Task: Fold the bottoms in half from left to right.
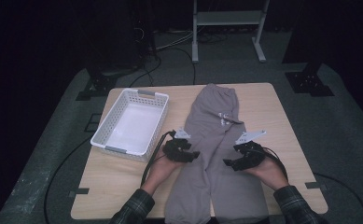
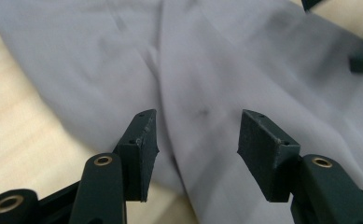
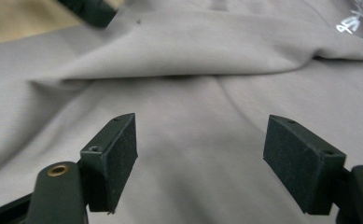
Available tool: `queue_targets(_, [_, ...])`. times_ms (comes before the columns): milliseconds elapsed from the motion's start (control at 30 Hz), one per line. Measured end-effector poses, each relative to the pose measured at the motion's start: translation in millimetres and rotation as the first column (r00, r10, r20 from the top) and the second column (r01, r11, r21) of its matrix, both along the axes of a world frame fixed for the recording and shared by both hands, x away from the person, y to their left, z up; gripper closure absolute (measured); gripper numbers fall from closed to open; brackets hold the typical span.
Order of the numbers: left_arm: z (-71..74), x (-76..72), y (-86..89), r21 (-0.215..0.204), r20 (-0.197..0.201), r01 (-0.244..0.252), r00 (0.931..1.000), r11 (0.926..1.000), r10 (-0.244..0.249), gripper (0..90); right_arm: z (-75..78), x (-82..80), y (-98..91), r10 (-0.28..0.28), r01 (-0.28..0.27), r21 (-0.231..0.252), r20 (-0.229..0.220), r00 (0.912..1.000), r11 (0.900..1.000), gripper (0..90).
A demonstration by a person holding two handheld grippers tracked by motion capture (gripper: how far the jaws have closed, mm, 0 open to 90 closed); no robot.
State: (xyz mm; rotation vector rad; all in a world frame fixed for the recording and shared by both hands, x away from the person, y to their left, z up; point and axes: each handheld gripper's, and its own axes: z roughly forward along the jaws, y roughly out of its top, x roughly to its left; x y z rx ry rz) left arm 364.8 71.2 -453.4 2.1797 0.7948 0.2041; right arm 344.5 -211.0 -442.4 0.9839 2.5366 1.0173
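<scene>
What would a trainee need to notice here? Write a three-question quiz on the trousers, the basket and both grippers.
1. True or false: the grey trousers lie spread flat on the table, waistband at the far end.
2. The white basket is: A) on the trousers, B) beside them on the person's left, C) on the floor.
3. What is between the pads of the left gripper and of the right gripper?

Key
1. True.
2. B; it looks empty.
3. Nothing is clamped: both sets of jaws stand open over the cloth, one gripper at each leg.
</scene>
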Motion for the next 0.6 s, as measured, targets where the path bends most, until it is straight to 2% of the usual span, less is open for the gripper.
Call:
queue_targets(67, [-2.1,-10.6,6.7,0.02,0.003,0.005,1.0,0.9998,-0.005,46.5,1.9,-4.8,4.0,0.014,-0.014,0.003,0.007,0.9999,0.9999,25.2])
queue_targets(133, [-3.2,-19.5,14.7,0.01,-0.009,0.0,1.0,1.0,0.0,46.5,4.7,-7.1,9.9,0.026,-0.026,0.008,0.017,0.9995,0.9996,25.4])
queue_targets(333, [-1.6,-45.7,38.9,0.022,0.011,0.002,0.9999,0.9998,-0.003,46.2,17.3,-6.8,37.8,0.077,-0.079,0.048,0.04,0.9962,0.9957,26.6])
queue_targets(500, [0.0,-61.9,64.3,0.028,0.053,-0.009,0.9986,0.9996,0.007,44.8,20.7,-12.2,67.3,0.148,-0.15,0.064,0.047,0.9879,0.9865,29.1])
queue_targets(600, [-3.3,-70.2,78.3,0.036,0.065,-0.013,0.9978,0.9993,0.01,41.4,17.9,-17.2,85.5,0.194,-0.197,0.053,0.046,0.9799,0.9791,30.0])
